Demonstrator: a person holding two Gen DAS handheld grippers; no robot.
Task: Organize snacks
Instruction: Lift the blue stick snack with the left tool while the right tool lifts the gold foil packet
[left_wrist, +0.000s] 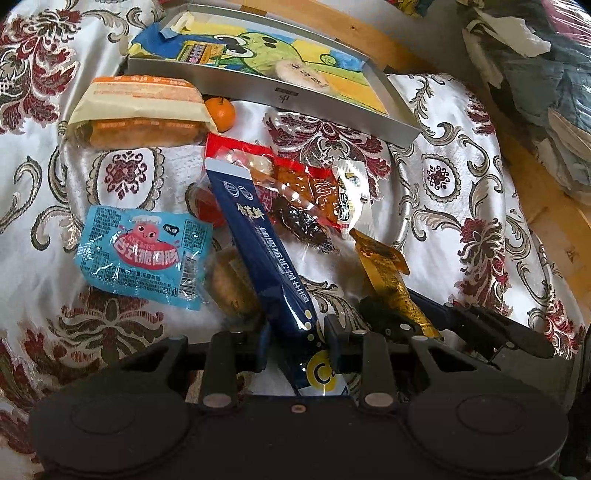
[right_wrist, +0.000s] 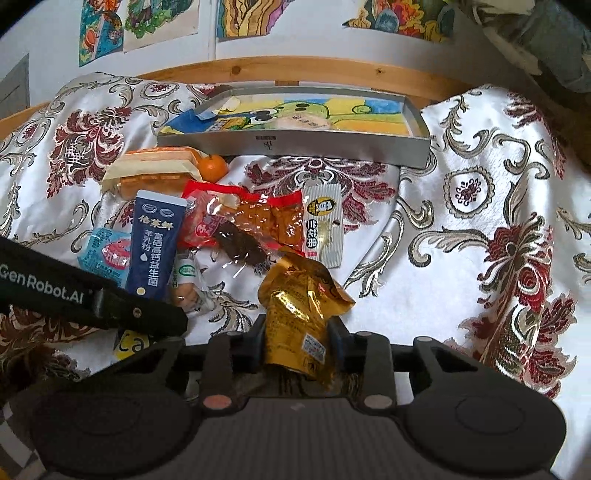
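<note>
A long dark blue stick packet (left_wrist: 258, 236) runs from the snack pile down between my left gripper's (left_wrist: 297, 341) fingers, which are shut on its lower end. The same blue packet (right_wrist: 155, 243) shows in the right wrist view, where the left gripper's black body (right_wrist: 92, 291) crosses the left side. My right gripper (right_wrist: 297, 341) has a crinkled gold pouch (right_wrist: 299, 306) between its fingers, and both pads press on it. In the left wrist view the gold pouch (left_wrist: 388, 273) lies right of the blue packet. A grey tray (right_wrist: 295, 144) lined with a green cartoon drawing stands behind the pile.
On the floral cloth (right_wrist: 461, 221) lie a wrapped bread pack (left_wrist: 140, 110), a tangerine (left_wrist: 220, 112), a light blue sausage packet (left_wrist: 140, 251), red and clear packets (left_wrist: 295, 184) and a white packet (left_wrist: 351, 195). A wooden rail (right_wrist: 295, 70) runs behind the tray. Piled clothes (left_wrist: 535, 92) sit at right.
</note>
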